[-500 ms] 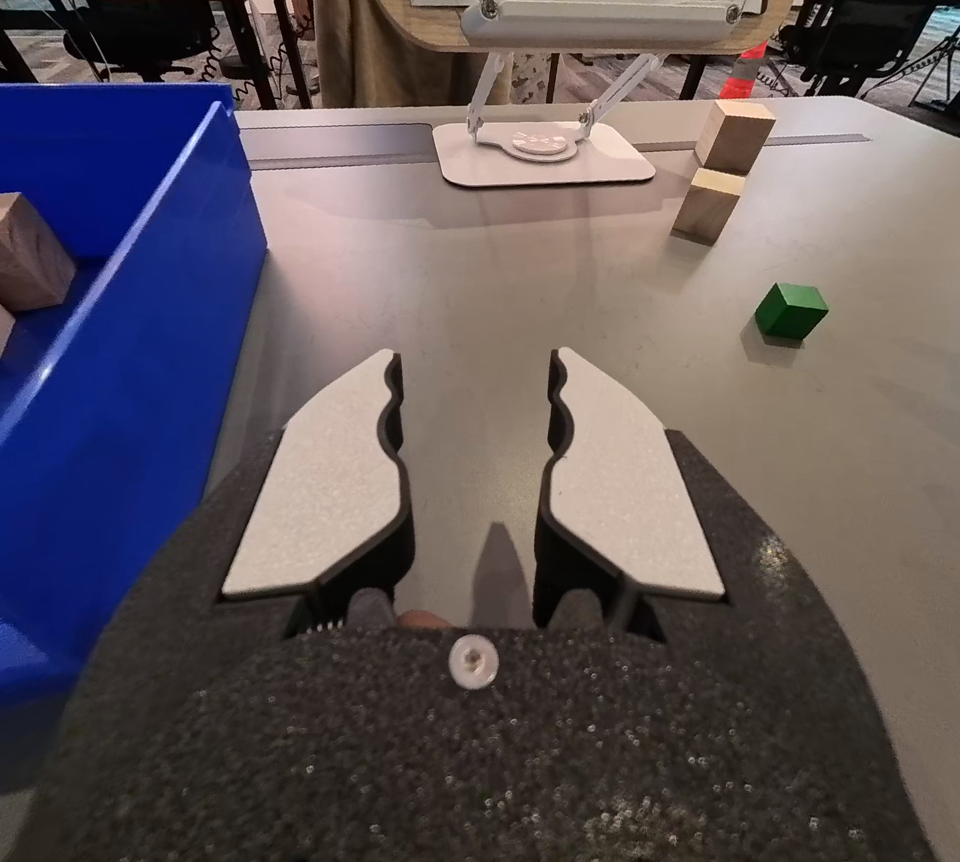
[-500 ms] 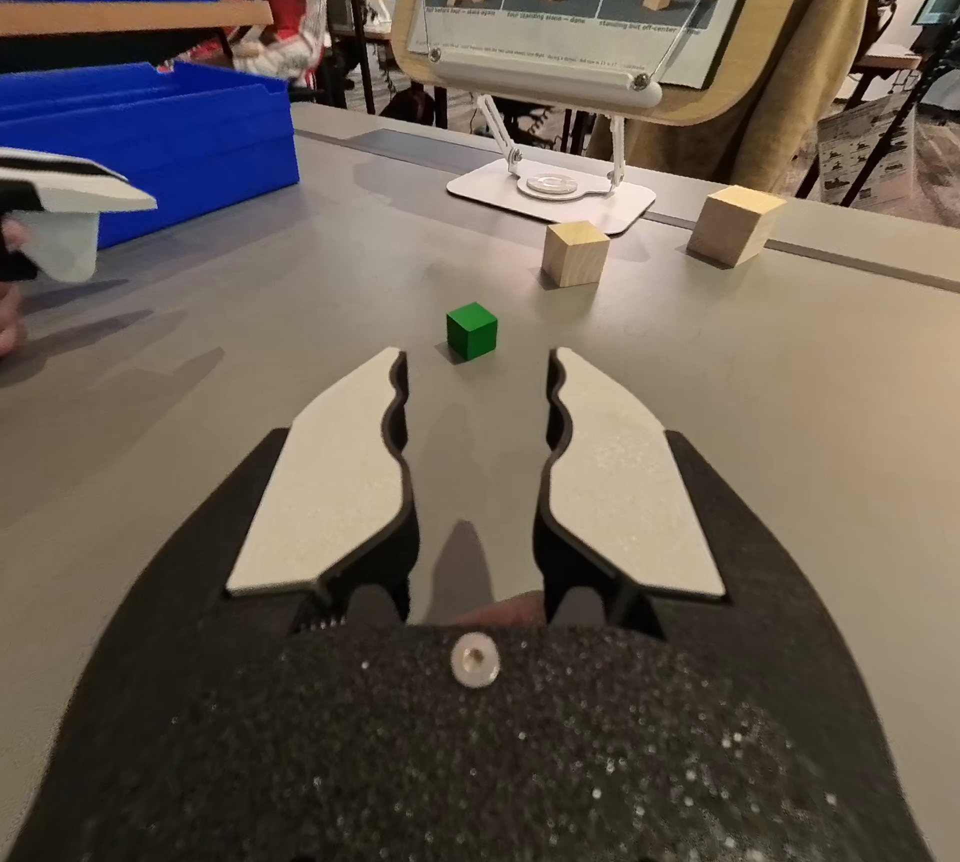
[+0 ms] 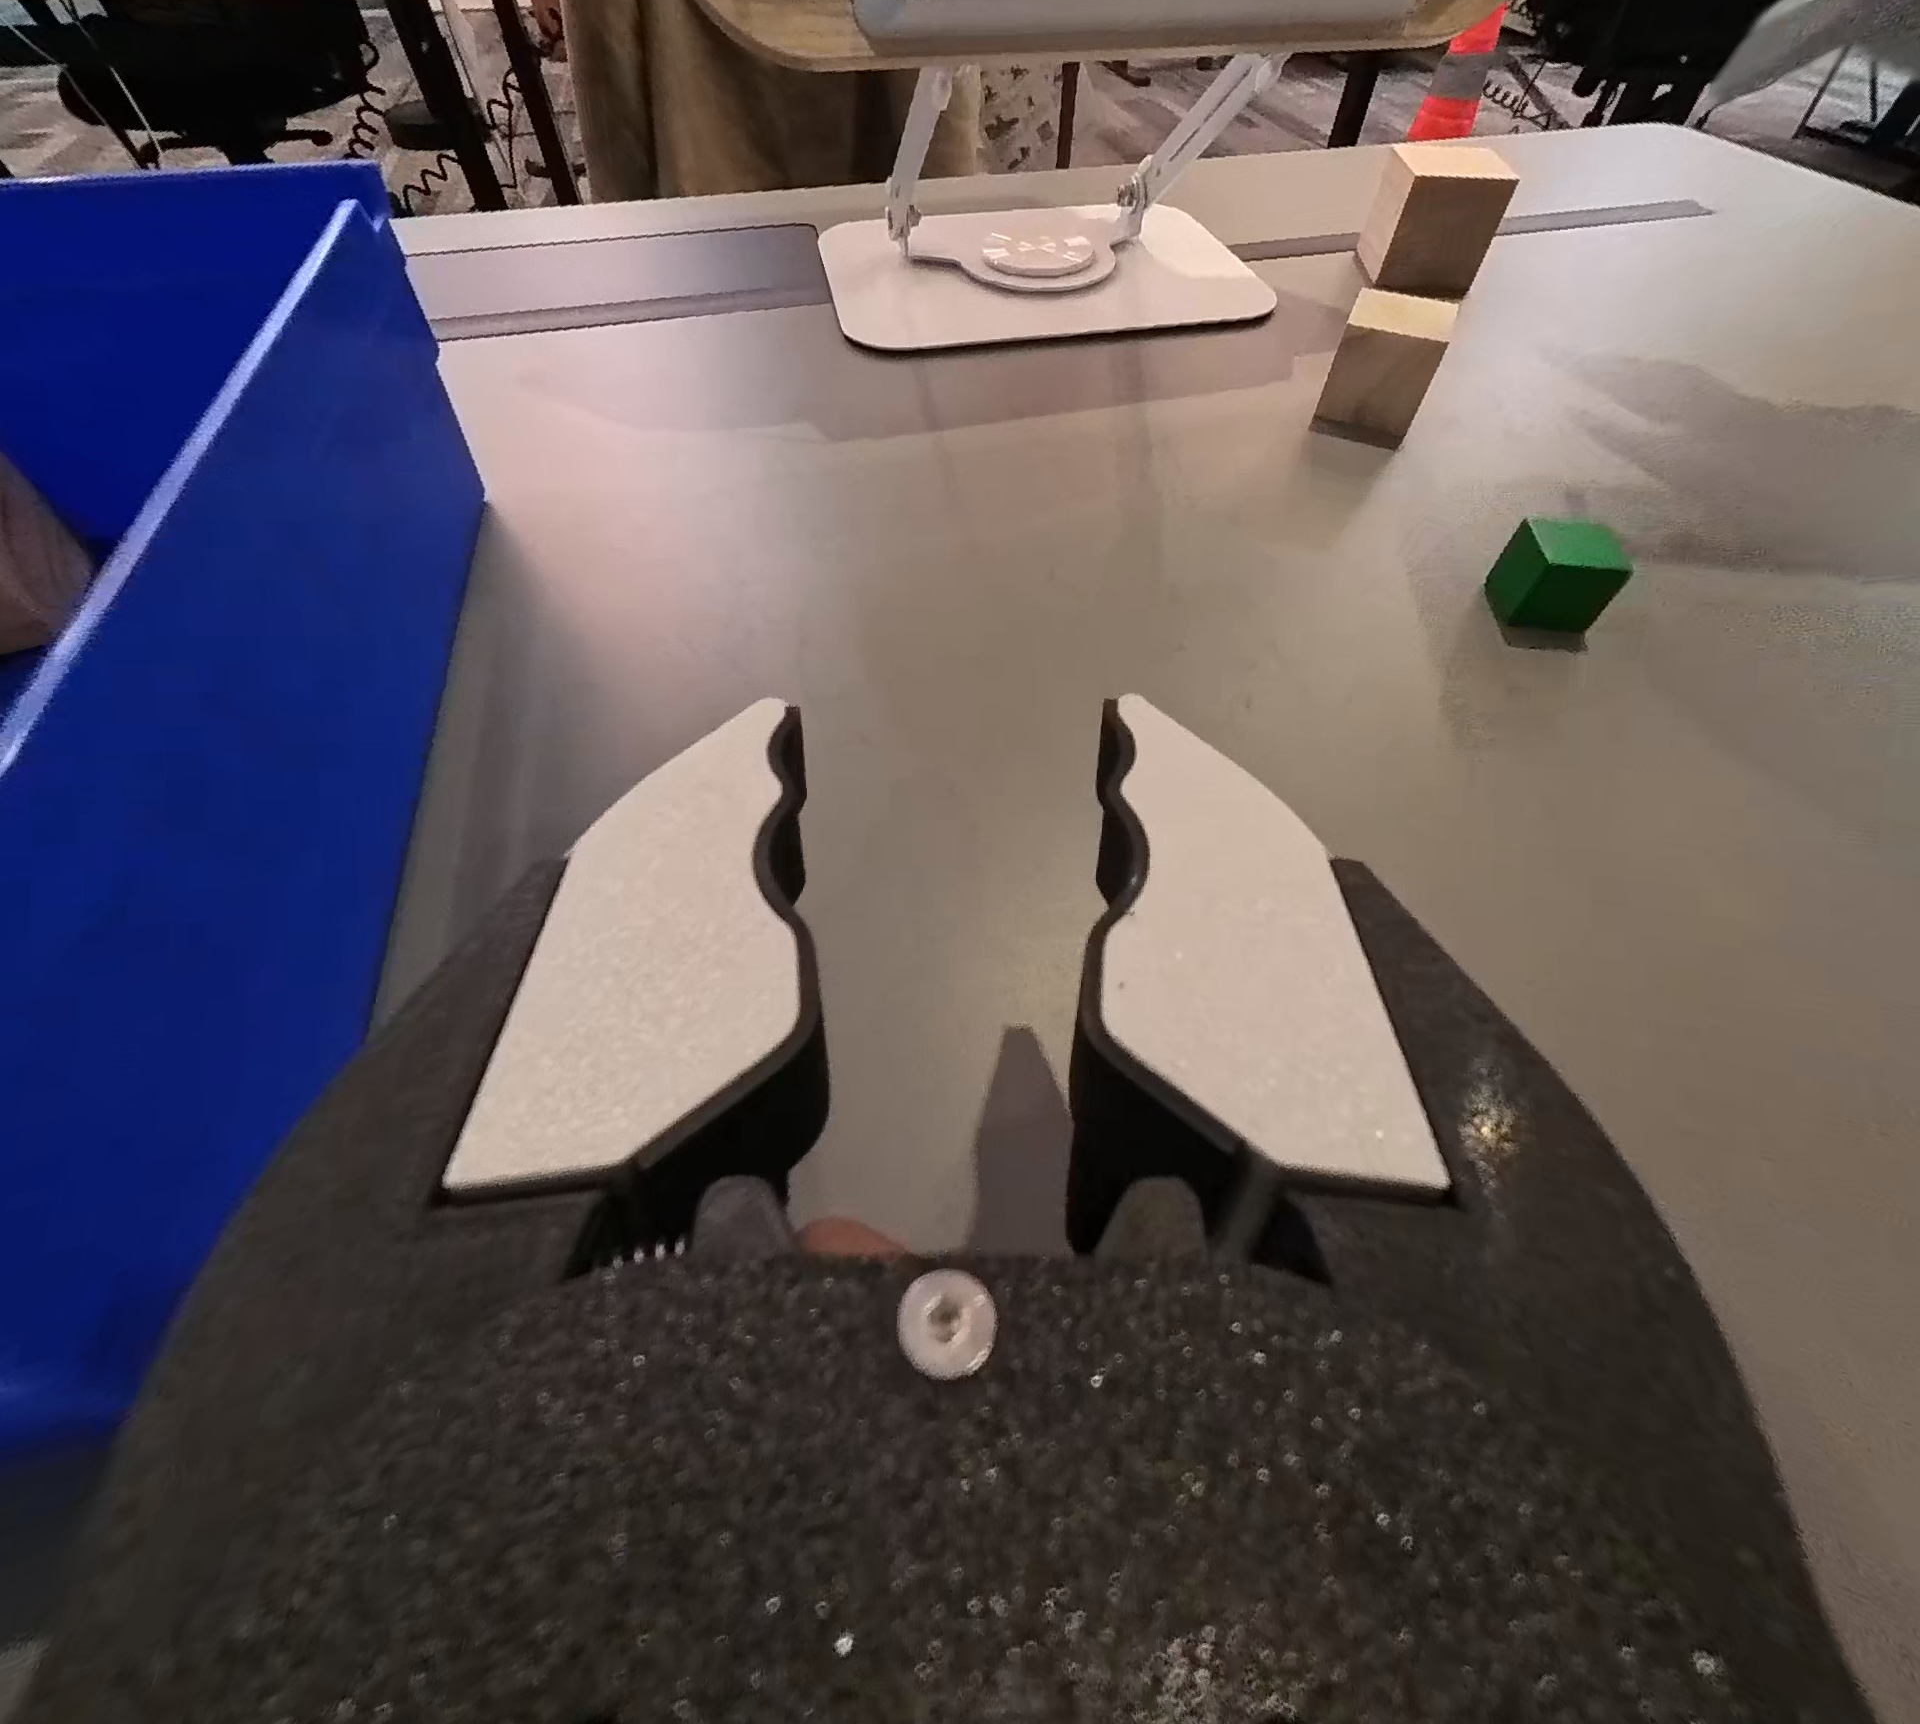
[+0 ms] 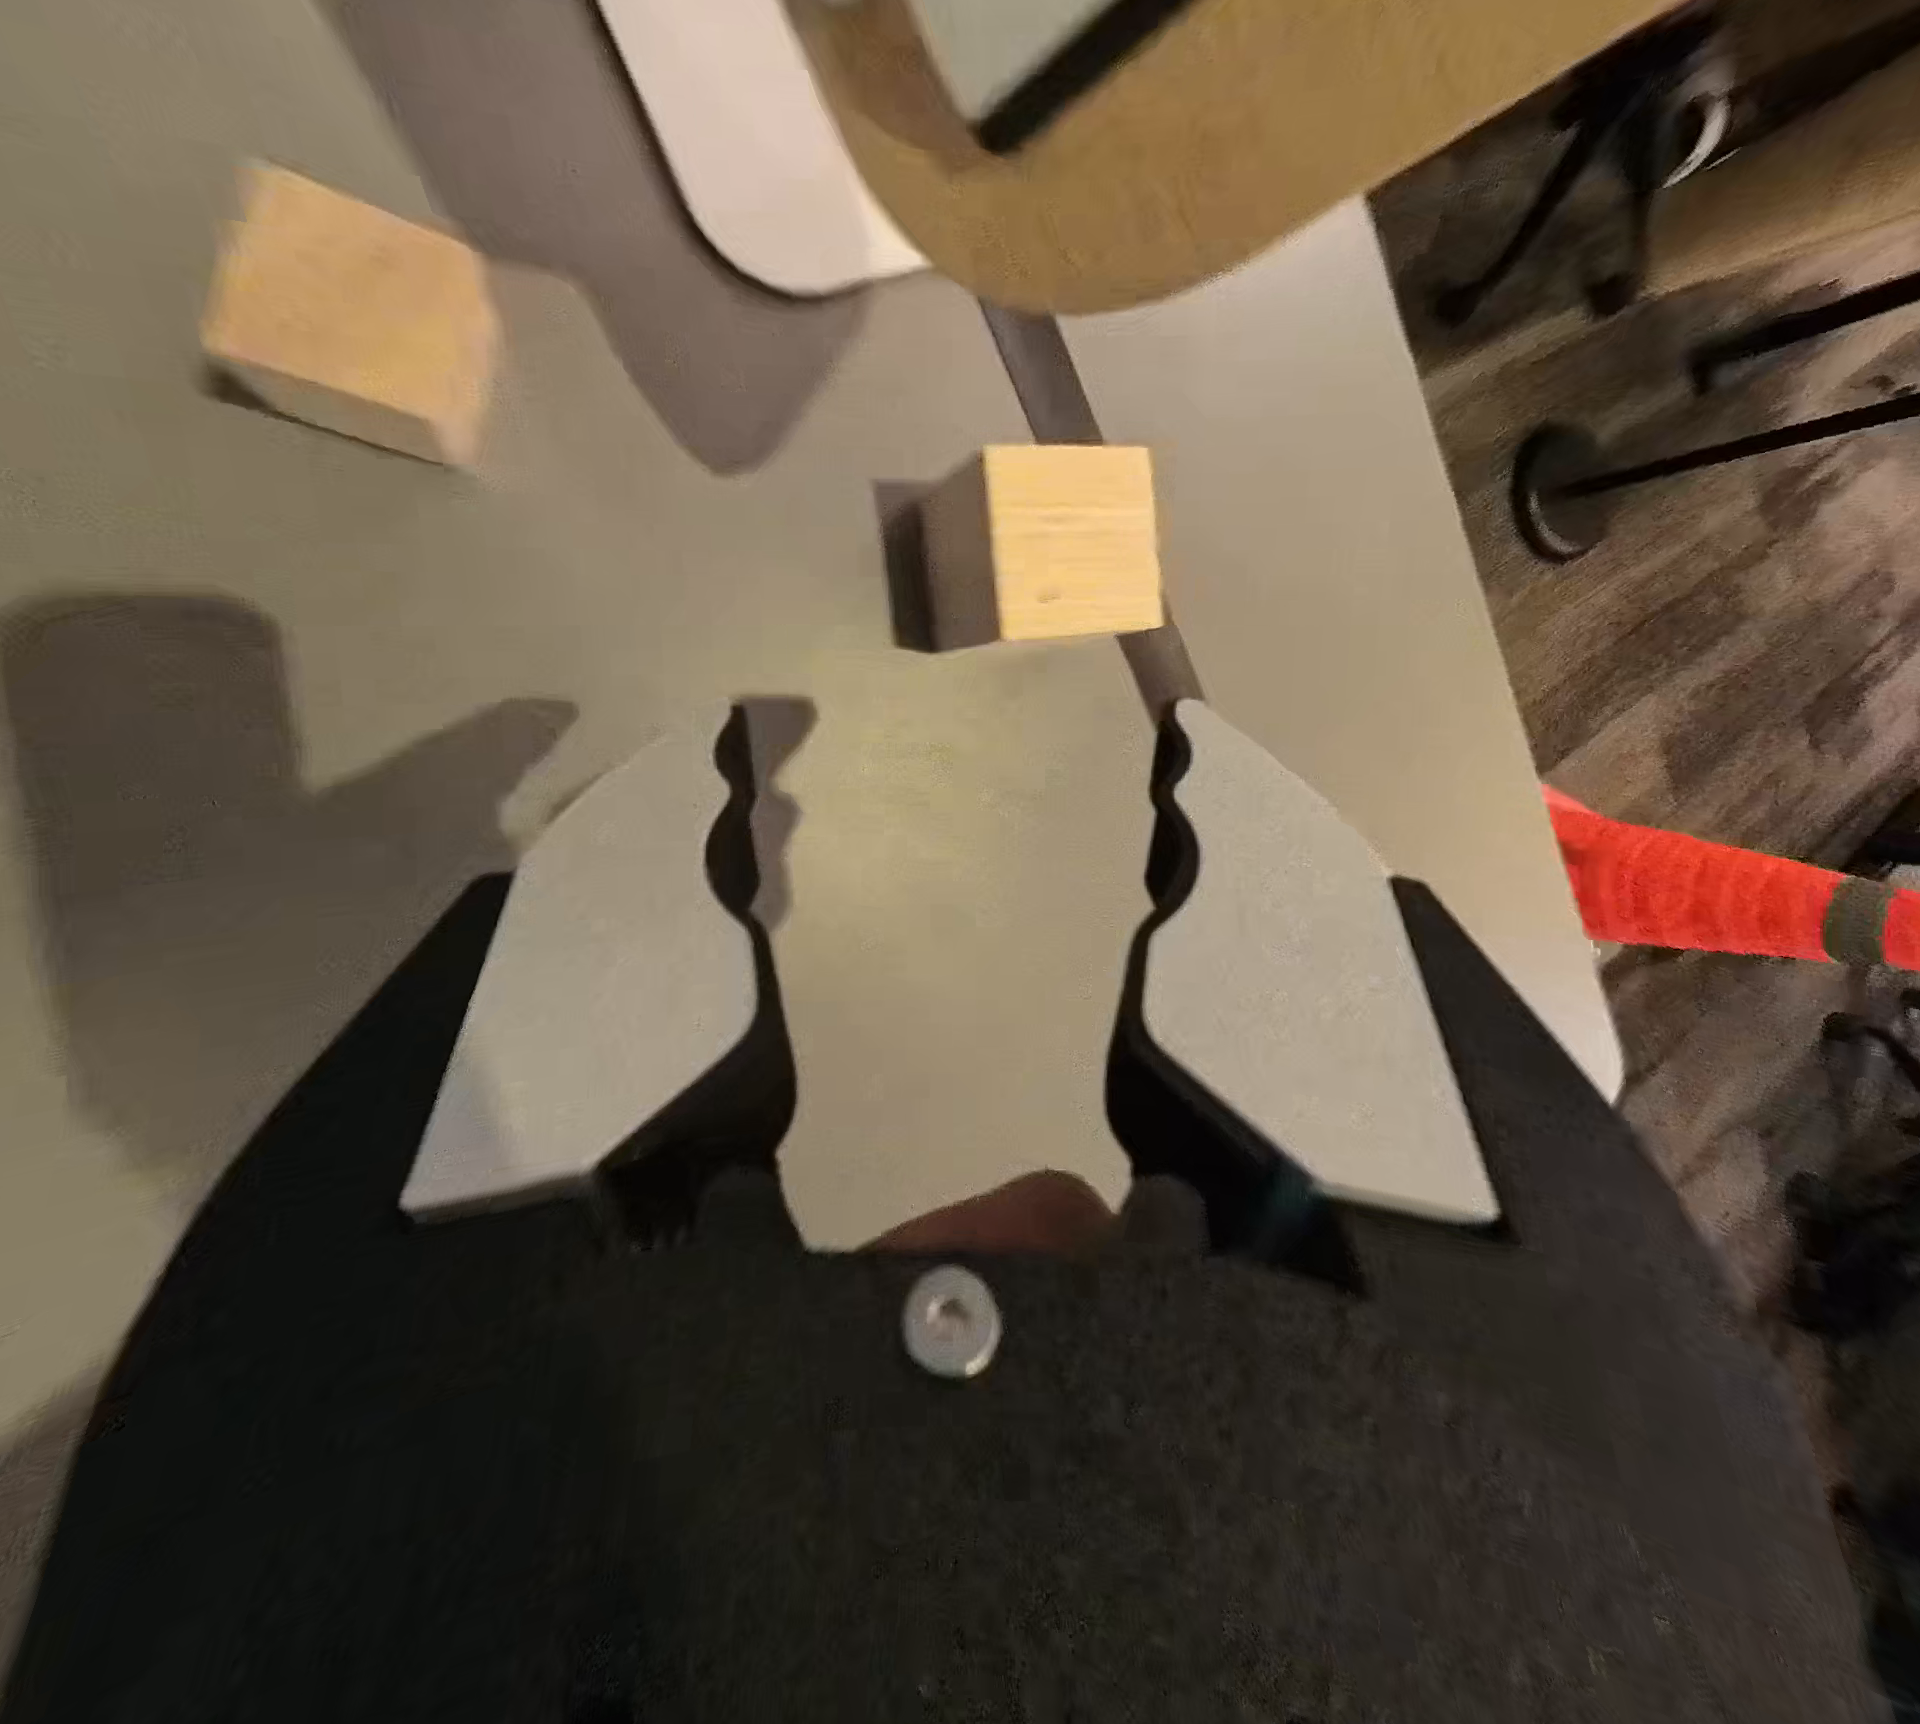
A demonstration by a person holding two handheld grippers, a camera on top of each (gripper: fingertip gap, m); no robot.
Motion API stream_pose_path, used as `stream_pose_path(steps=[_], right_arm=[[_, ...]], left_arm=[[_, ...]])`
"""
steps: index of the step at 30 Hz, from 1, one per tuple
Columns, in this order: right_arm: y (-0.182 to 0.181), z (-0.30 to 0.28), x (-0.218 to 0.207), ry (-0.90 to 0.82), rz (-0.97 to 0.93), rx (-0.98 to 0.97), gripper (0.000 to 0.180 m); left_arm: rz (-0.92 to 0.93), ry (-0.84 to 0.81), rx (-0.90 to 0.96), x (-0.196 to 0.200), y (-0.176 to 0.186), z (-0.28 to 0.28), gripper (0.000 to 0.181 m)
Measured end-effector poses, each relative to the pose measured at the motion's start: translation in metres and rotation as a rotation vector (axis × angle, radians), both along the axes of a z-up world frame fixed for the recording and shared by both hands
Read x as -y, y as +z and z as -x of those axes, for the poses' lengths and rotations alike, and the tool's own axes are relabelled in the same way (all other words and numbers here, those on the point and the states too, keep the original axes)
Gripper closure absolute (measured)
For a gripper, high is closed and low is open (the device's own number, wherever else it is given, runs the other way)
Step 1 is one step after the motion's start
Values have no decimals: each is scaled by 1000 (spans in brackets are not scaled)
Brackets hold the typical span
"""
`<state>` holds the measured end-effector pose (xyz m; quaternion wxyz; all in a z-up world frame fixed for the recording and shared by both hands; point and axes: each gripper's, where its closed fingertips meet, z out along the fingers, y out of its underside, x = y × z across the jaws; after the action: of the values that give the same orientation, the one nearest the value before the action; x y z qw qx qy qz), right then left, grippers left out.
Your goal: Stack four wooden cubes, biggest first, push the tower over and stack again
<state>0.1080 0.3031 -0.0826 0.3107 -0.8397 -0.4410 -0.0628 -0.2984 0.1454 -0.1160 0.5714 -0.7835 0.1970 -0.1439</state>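
Big wood block [image 3: 1436, 234]: it sits on the counter [image 3: 1039, 531] at about 1 o'clock in the left wrist view, far back near the edge.
Smaller wood block [image 3: 1382, 363]: it sits just in front of the big one; I cannot tell if they touch.
Green block [image 3: 1556, 573]: it sits alone at about 2 o'clock, nearer than the wood blocks and apart from them.
Right view blocks: one wood block [image 4: 1070, 540] is at 12 o'clock just past the finger tips, not touching them; another [image 4: 348, 310] is at 10 o'clock and blurry.
Right hand-held gripper [image 4: 961, 724]: its fingers are wide apart and hold nothing; it looks down at the counter.
Left hand-held gripper [image 3: 951, 718]: its fingers are wide apart and hold nothing; only bare counter lies between them.
Blue bin [image 3: 239, 635]: it stands at 9 o'clock beside the left hand-held gripper, with something brown inside at the far left.
Sign stand [image 3: 1049, 277]: its white foot rests on the counter at 12 o'clock and holds up a board with a paper sheet.
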Motion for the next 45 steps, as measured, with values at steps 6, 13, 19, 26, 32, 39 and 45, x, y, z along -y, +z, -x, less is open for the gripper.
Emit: stream_pose_path(steps=[6,13,19,26,32,39,45], right_arm=[[-46,-4,-58,52,177,-19,104],[-73,2,-83,80,143,-114,112],[-91,-9,-77,78,142,-95,116],[-47,-22,-53,73,35,-83,117],[60,29,1,170,-92,-61,117],[82,175,73,339,-79,-48,117],[18,252,98,339,35,-77,117]], left_arm=[[-11,-15,-13,2,0,-3,126],[-6,-25,-20,3,-1,-4,126],[-12,-25,-22,3,0,-4,126],[-18,-25,-28,3,0,-5,126],[-16,-25,-40,3,-1,-6,126],[-2,-15,-32,2,-2,-4,127],[-1,-17,-35,2,-2,-4,127]])
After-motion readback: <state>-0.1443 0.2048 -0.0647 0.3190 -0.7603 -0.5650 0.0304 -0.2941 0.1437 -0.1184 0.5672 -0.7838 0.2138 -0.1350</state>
